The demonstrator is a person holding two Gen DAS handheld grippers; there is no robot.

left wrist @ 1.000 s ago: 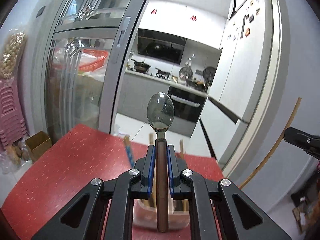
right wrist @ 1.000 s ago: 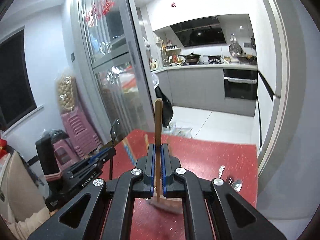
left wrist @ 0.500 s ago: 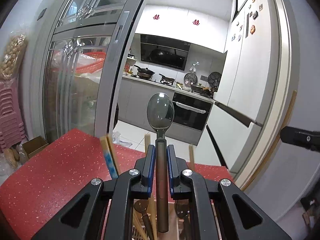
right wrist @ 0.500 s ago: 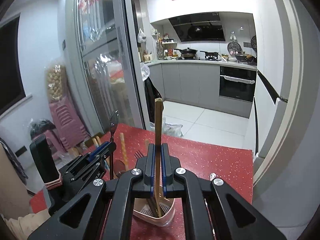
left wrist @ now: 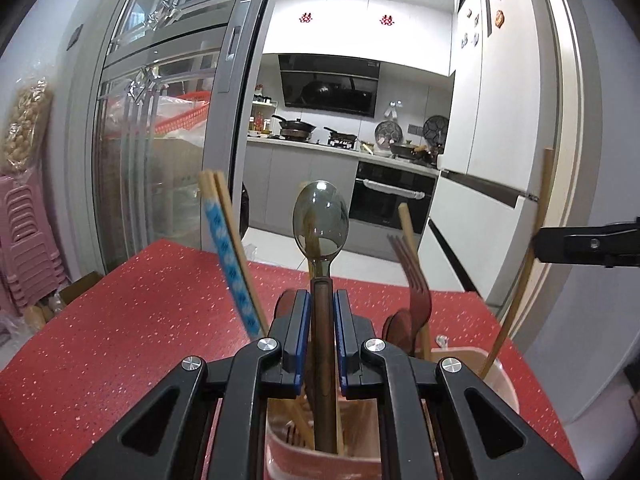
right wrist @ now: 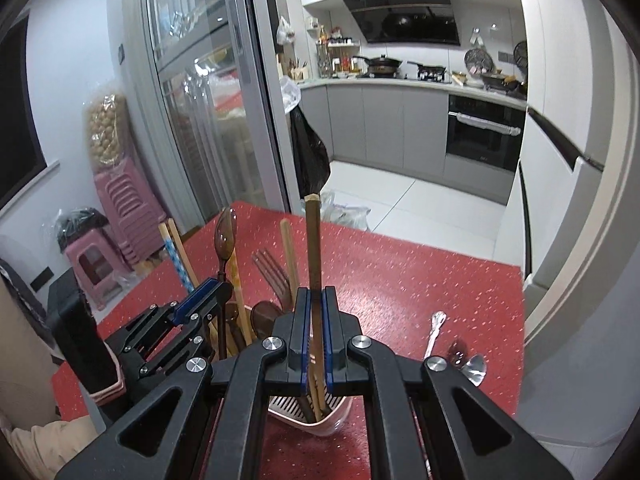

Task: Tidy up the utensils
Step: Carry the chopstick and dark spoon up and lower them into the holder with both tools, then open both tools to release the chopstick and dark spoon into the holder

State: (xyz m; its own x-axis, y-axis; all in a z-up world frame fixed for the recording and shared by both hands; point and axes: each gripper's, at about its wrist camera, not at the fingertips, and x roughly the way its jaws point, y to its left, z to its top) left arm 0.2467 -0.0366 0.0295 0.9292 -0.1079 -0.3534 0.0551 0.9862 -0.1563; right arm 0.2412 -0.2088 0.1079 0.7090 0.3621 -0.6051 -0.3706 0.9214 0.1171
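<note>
In the left wrist view, the left gripper (left wrist: 321,312) sits at the bottom middle of the frame. Its blue pads are squeezed onto the brown handle of a spoon (left wrist: 320,220), which stands straight up with its shiny bowl in the middle of the frame. The bottom of the handle goes down into a pink utensil holder (left wrist: 496,384) at the bottom of the frame. Chopsticks with a blue pattern (left wrist: 228,248) lean to the left out of the holder, and a brown wooden fork (left wrist: 412,276) sticks up on the right. The holder stands on a red table (left wrist: 120,320).

In the right wrist view, the right gripper (right wrist: 316,312) is at the bottom middle. Its fingers are almost fully closed and pinch a thin wooden stick (right wrist: 313,240), maybe a chopstick, standing straight up. The low end of the stick is inside the holder. Two metal spoons (right wrist: 452,344) lie on the table at the lower right of that frame, apart from the holder
</note>
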